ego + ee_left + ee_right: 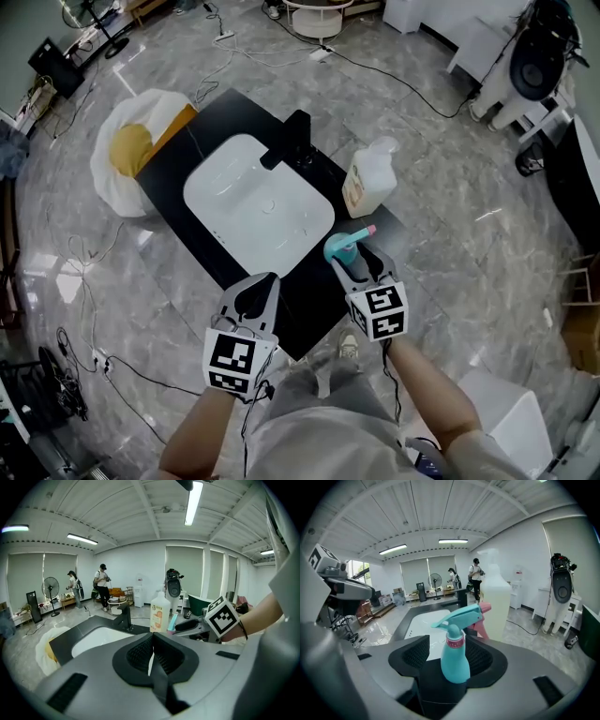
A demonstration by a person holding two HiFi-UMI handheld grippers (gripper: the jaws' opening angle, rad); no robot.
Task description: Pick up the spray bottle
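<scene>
The teal spray bottle point(339, 247) with a pink trigger stands on the black counter point(178, 164), near its right front edge. My right gripper point(356, 258) is open, one finger on each side of the bottle. In the right gripper view the bottle point(454, 660) stands upright between the pads point(415, 653), with a small gap on either side. My left gripper point(266, 279) is shut and empty, over the counter's front edge below the sink; its jaws point(152, 641) meet. From there the bottle point(172, 621) shows beside the right gripper's fingers point(192, 625).
A white sink basin point(211, 187) with a black faucet point(286, 141) fills the counter's middle. A white jug with an orange label point(370, 178) stands just behind the spray bottle. A white bag with yellow contents point(131, 150) sits left of the counter. Cables cross the floor.
</scene>
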